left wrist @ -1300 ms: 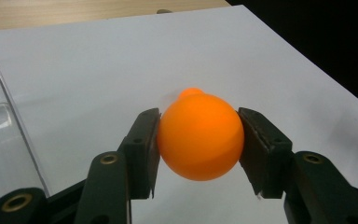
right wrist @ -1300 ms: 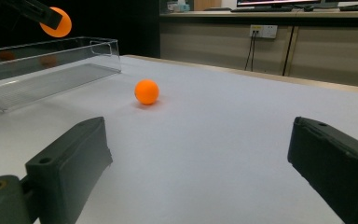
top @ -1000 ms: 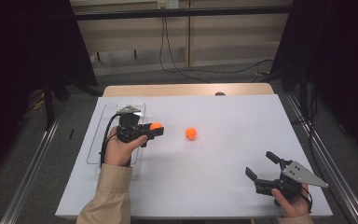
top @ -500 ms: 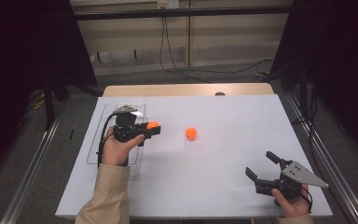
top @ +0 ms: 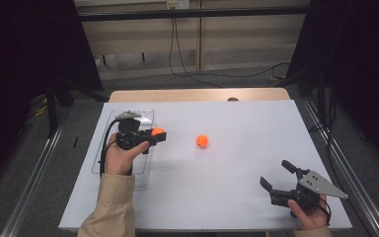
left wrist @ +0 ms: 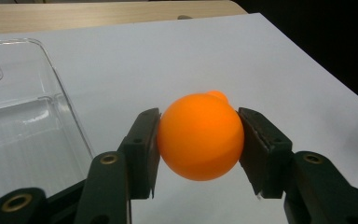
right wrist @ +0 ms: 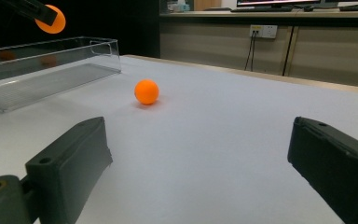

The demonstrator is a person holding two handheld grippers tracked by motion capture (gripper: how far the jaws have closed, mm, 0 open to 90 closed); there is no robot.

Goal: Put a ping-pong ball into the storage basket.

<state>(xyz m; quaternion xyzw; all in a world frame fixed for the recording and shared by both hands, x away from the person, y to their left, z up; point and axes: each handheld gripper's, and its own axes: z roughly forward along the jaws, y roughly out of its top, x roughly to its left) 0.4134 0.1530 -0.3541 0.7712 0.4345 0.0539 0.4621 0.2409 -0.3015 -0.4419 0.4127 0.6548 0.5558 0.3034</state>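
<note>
The orange ball (left wrist: 200, 136) sits squeezed between the two black pads of my left gripper (left wrist: 199, 149), one pad pressed to each side of it, so that gripper is clamped on the ball and carries it clear of the table. In the high view I hold it at the left part of the white table (top: 237, 168), with the ball (top: 157, 132) just off the right edge of the clear plastic tray (top: 143, 114), and my left gripper (top: 154, 138) pointing toward the table's middle. In my left gripper view the tray (left wrist: 28, 121) lies to the left of the jaws, and a sliver of the second orange ball (left wrist: 218, 95) peeps over the top of the one I grip. That second ball (top: 202, 141) rests on the bare table near its middle, well apart from the tray and from both grippers. My right gripper (top: 279, 177) is at the near right corner of the table, its jaws spread wide with nothing between them; in my right gripper view the loose ball (right wrist: 147, 92) lies ahead on the white surface, with the tray (right wrist: 46, 70) beyond to the left and the held ball (right wrist: 53, 21) high above it.
</note>
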